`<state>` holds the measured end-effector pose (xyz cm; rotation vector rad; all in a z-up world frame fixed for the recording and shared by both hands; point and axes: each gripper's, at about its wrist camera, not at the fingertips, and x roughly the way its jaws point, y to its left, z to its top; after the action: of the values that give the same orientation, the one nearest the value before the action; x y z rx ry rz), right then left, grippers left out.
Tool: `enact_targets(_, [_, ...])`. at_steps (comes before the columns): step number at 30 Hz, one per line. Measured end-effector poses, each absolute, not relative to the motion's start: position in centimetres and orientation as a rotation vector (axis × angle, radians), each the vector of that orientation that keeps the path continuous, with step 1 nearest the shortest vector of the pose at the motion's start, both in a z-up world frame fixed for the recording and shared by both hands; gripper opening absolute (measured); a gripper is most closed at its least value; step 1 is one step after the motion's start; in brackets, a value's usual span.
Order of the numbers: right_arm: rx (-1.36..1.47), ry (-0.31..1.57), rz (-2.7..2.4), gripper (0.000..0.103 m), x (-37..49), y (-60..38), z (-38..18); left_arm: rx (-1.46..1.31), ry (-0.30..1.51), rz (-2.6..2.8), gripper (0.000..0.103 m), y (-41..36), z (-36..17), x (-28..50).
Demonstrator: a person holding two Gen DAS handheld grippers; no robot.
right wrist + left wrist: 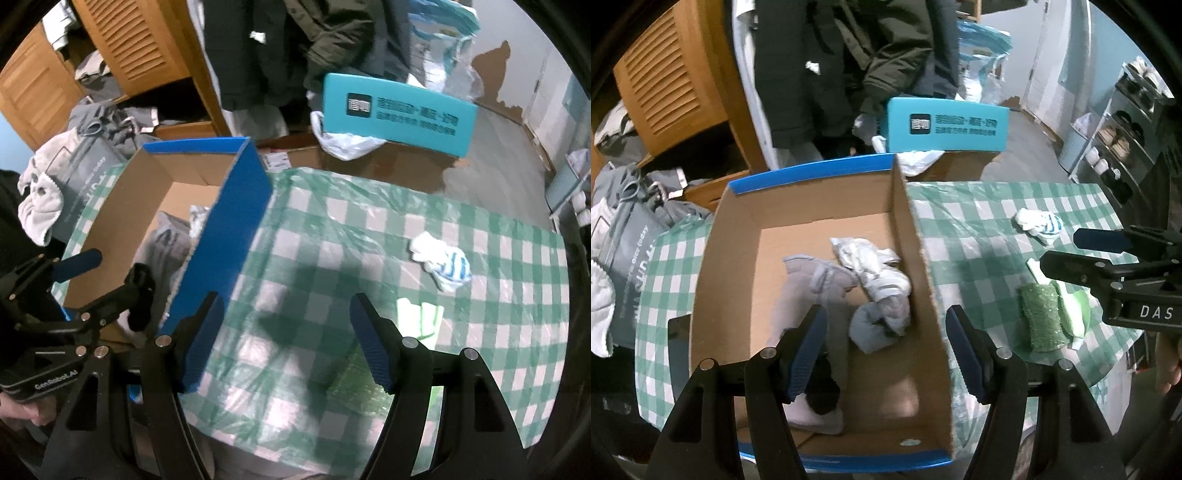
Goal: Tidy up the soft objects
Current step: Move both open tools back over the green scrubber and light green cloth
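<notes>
Both pairs of jaws stand wide apart and hold nothing. Our left gripper (pixel 886 354) hangs over the cardboard box (pixel 720 236), its right finger out past the box's right wall. Below it in the box lie a grey sock (pixel 816 280), a white and grey sock (pixel 875 269) and a bundled grey one (pixel 879 325), touching each other in a heap; a pale pink sock (pixel 816 417) with something dark on it sits near the front wall.

Our right gripper (pixel 288 343) hovers over the checked tablecloth (pixel 498 295), just right of the box's blue wall (pixel 229 229). A green scrubbing pad (pixel 1041 317) lies close to the right gripper, with a green and white cloth (pixel 1075 306) touching its side. Farther off on the table, well apart from the box, sits a white sock with blue stripes (pixel 443 266). Beyond the table stands a teal box (pixel 399 110).
</notes>
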<state>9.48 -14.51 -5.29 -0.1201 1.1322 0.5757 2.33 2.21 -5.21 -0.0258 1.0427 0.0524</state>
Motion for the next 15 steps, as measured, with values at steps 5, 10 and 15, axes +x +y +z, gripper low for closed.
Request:
enact_targets(5, [-0.098, 1.137, 0.547, 0.072, 9.8, -16.8, -5.6, -0.010, 1.052, 0.019, 0.068, 0.3, -5.3, 2.8])
enact_targets(10, [-0.077, 1.144, 0.518, 0.072, 10.1, -19.1, -6.0, -0.016, 1.065, -0.021, 0.068, -1.6, -5.5, 3.5])
enact_targets(15, [-0.060, 1.155, 0.487, 0.072, 10.3, -21.1, -6.6, 0.001, 1.079, -0.051, 0.068, -3.6, -5.7, 4.0])
